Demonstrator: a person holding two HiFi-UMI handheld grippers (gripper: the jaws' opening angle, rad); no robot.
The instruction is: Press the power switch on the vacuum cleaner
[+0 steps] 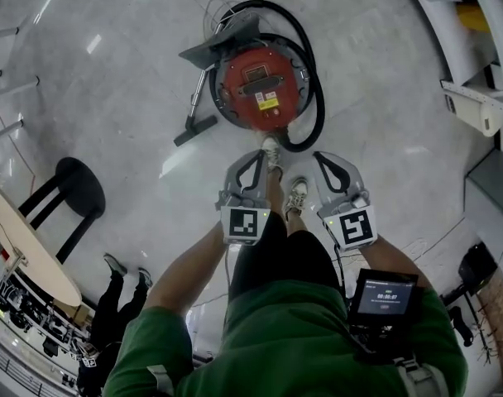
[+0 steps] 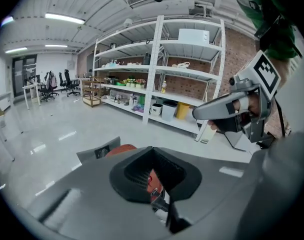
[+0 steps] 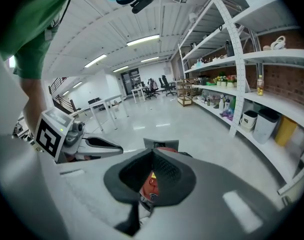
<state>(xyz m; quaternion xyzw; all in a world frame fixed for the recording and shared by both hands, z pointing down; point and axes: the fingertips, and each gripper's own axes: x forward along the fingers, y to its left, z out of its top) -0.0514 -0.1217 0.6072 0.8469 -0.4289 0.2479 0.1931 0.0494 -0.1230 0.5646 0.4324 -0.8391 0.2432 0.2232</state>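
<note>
The red, round vacuum cleaner stands on the pale floor with a black hose looped round it and its floor nozzle at its left. I cannot make out its switch. My left gripper and right gripper hang side by side over the person's shoes, short of the cleaner, both shut with nothing held. In the left gripper view the jaws of my left gripper meet, and the red body shows beyond them. My right gripper shows the same red body.
A black stool and a round table stand at the left, with another person's legs near them. White shelving runs along the brick wall. A small screen hangs at the person's waist.
</note>
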